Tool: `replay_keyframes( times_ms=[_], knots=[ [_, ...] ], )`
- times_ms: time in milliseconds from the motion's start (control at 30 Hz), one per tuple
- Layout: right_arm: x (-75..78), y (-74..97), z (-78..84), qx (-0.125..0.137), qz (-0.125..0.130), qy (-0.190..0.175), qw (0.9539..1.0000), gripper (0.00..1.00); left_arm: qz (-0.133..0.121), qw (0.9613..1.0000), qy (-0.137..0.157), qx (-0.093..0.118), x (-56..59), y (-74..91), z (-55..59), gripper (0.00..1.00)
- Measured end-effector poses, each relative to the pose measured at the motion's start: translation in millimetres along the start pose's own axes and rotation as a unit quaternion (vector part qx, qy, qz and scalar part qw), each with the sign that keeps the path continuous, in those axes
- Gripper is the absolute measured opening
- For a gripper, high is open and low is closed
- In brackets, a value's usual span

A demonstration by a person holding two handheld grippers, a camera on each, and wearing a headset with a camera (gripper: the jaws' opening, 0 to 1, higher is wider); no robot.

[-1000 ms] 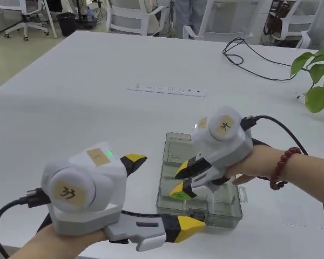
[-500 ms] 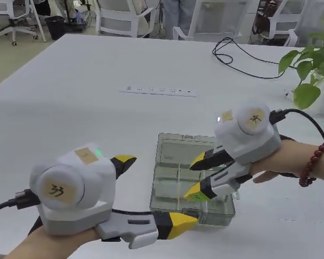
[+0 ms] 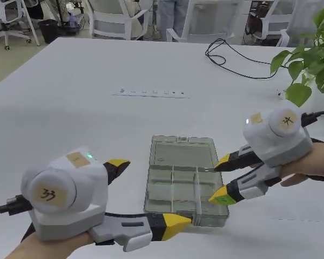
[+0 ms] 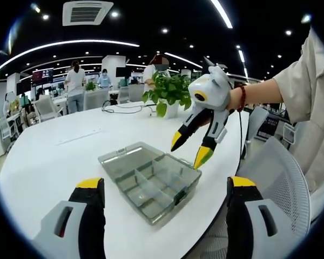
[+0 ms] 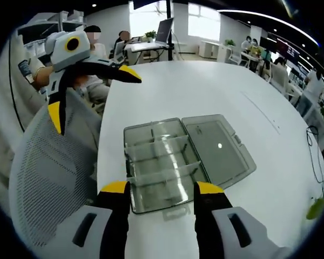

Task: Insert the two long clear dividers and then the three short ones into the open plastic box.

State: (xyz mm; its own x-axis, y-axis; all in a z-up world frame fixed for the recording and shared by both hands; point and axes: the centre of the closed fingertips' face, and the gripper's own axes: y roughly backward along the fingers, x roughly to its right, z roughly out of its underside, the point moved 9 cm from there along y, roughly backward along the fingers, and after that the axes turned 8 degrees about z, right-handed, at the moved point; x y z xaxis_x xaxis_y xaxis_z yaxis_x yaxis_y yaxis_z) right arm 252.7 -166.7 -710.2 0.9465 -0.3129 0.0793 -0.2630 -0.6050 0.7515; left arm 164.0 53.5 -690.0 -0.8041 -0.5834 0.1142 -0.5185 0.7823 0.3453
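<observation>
Currently the open plastic box (image 3: 186, 213) sits on the white table (image 3: 70, 108) near its front edge, between the two grippers, with its clear lid (image 3: 183, 150) folded flat on the far side. Inside the tray, seen from the right gripper view, two long dividers (image 5: 157, 143) stand upright, running side by side across the tray; the clear walls blur together, so the number of cells cannot be told. Left gripper (image 3: 149, 191): tongs spread wide, nothing between them. One yellow-tipped jaw lies low just in front of the box's near left corner, the other is off to the box's left, apart from it. A green light (image 3: 88, 157) glows on its white body. Right gripper (image 3: 220, 179): tongs also spread, nothing pinched, tips at the right edge of the tray and pointing left across it; contact with the rim cannot be told. In the left gripper view the right gripper hangs above the far side of the box, clear of the table, and a red bead bracelet (image 4: 242, 97) shows on the wrist behind it. Farther back on the table: a thin white strip (image 3: 151, 93), a looped black cable (image 3: 232, 54), and a leafy green plant (image 3: 305, 65) at the right edge. Office chairs (image 3: 119, 19) stand beyond the table.
</observation>
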Motion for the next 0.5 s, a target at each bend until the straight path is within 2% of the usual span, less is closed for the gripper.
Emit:
replay_keyframes(
  times_ms=[333,500],
  knots=[
    [10.9,15.1,29.3,-0.027,0.018,-0.006,0.9995,0.49,-0.003,1.0,0.004,0.001,-0.7,-1.0,-0.2,0.94],
    [10.5,22.5,44.3,-0.044,0.027,-0.011,0.9986,0.49,-0.005,1.0,0.004,0.001,-1.7,-0.7,-0.5,0.94]
  ],
)
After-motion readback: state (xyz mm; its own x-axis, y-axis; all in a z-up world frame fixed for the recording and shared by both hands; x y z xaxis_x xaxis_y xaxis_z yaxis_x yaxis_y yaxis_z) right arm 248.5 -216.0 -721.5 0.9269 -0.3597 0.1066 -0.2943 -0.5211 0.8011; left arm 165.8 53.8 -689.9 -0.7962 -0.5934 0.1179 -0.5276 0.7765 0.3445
